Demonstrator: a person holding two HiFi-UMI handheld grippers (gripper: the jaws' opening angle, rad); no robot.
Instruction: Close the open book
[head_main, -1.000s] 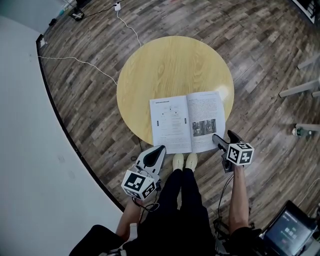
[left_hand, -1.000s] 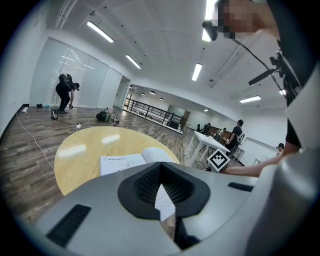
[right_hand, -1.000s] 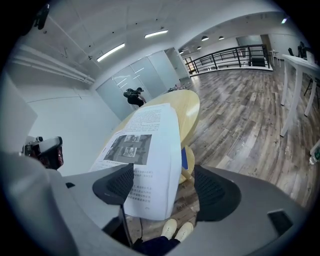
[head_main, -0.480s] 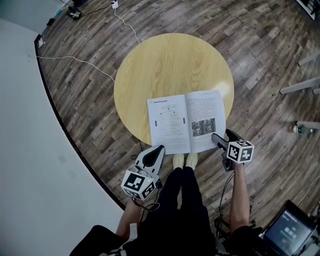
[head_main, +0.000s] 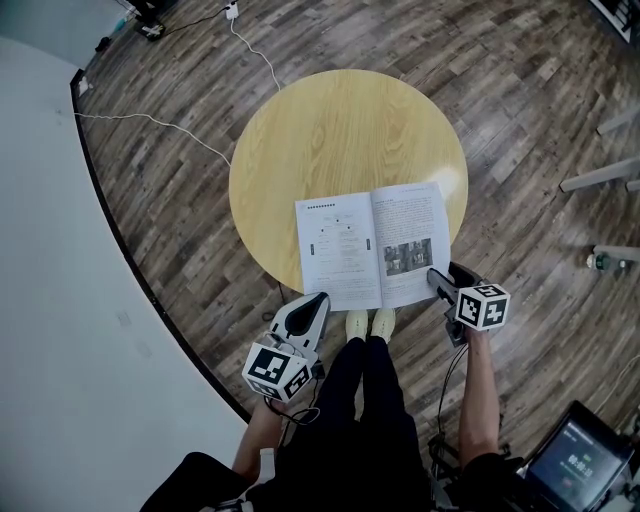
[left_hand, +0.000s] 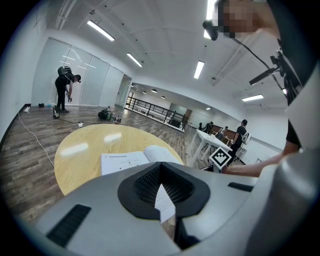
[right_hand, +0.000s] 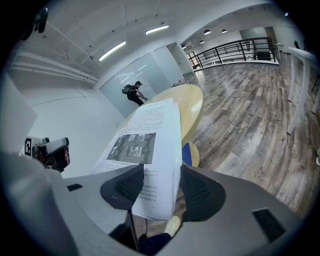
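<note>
Round wooden table (head_main: 340, 130), open book (head_main: 372, 245) lying flat. Your right gripper (head_main: 443, 272) fingers just been closing, half-wide around right page corner, not pinching yet; grip forming. Left gripper (head_main: 322, 298) fingers together, empty, book just ahead

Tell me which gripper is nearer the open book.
Right. The right gripper has a corner of the book between its jaws, which have just been closing; the left gripper sits short of the left page, apart.
</note>
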